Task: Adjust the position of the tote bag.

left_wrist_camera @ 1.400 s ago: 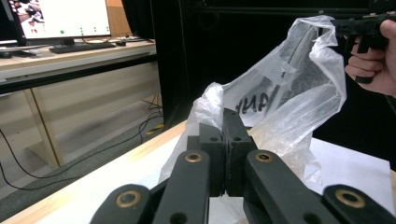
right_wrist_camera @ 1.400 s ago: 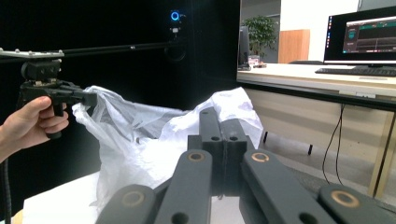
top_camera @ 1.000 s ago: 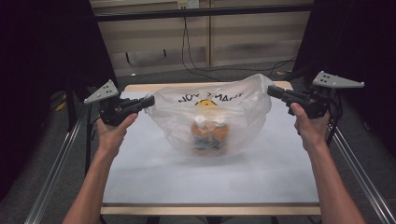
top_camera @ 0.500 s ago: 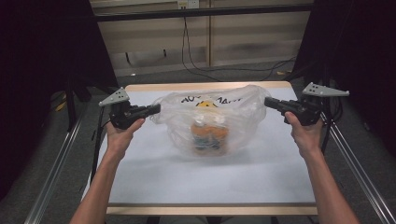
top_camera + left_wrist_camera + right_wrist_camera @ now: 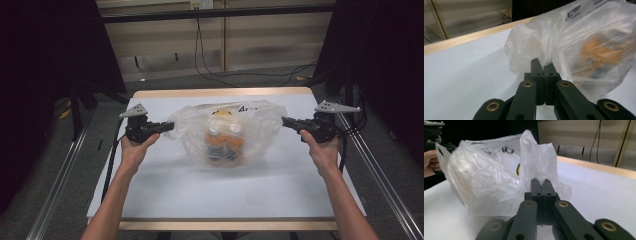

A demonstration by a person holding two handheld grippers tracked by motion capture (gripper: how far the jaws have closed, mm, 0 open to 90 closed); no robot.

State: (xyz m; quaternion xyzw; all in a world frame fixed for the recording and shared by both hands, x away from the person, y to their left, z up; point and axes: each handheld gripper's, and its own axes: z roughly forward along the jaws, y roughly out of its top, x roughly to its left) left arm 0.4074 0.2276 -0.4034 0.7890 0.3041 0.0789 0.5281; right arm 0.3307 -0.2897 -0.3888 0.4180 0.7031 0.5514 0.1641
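On white table (image 5: 165, 190), clear plastic bag (image 5: 260, 125), orange toy (image 5: 223, 145) inside

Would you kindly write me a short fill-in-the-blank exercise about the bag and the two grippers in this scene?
1. The left gripper is shut on the clear ____ bag.
2. The right gripper grips the bag's ____ side in the high view.
3. The item inside the bag is mostly ____ in colour.

Missing words: plastic; right; orange

A lab-like recording room: black curtains (image 5: 45, 75), framed white table (image 5: 200, 190), loose wall cables (image 5: 210, 60).
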